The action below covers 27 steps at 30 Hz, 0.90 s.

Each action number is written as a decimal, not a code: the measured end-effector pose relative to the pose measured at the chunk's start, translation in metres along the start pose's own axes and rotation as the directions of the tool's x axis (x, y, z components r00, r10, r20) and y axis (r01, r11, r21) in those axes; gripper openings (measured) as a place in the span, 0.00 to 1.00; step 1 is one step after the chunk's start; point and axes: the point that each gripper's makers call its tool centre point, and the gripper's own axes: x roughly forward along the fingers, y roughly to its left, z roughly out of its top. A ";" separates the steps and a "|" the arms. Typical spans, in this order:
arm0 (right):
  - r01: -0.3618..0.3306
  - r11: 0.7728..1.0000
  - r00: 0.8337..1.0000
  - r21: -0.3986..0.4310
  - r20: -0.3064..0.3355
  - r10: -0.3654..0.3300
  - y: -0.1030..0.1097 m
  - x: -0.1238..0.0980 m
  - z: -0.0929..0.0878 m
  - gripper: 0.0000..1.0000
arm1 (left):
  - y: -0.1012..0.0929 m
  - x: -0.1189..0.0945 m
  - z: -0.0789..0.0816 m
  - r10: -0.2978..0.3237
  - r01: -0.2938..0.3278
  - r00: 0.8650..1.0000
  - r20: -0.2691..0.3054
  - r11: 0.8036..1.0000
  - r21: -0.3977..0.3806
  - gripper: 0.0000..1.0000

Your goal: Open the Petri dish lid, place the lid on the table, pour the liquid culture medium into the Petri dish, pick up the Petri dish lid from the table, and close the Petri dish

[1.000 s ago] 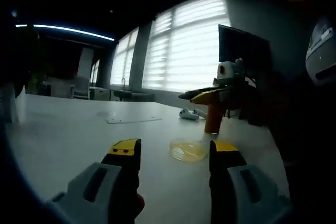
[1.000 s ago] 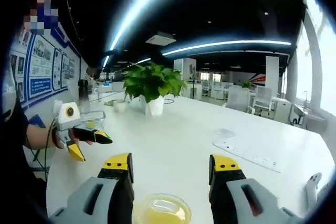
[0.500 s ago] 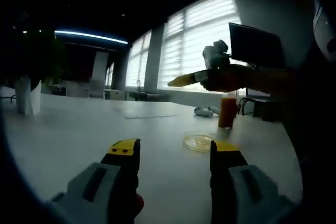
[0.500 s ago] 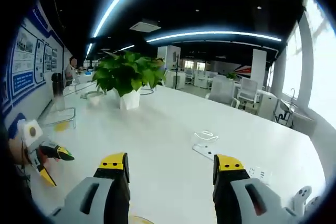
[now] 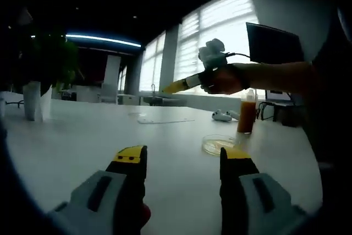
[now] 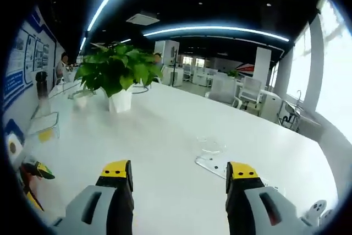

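My left gripper (image 5: pixel 177 157) is hanging wide and holding nothing over the smooth white table (image 5: pixel 82 141). The round, clear Petri dish (image 5: pixel 218 144) is sitting beside its right jaw, near the orange bottle (image 5: pixel 246 117). My right gripper (image 6: pixel 179 171) is gaping too, clasping nothing.

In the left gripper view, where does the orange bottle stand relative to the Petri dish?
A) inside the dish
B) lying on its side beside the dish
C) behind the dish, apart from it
C: the orange bottle stands upright on the table, beyond the Petri dish, with bare tabletop between them.
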 end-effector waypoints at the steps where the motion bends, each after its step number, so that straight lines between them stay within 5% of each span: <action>1: 0.002 1.000 1.000 0.005 -0.002 -0.002 0.000 0.004 0.000 0.65 | -0.001 0.000 0.000 0.000 0.000 1.000 0.000 1.000 0.005 0.44; 27: 0.144 0.988 0.989 0.058 -0.046 -0.141 -0.030 0.104 -0.020 0.70 | 0.007 0.002 0.000 0.029 -0.029 1.000 0.008 1.000 0.000 0.45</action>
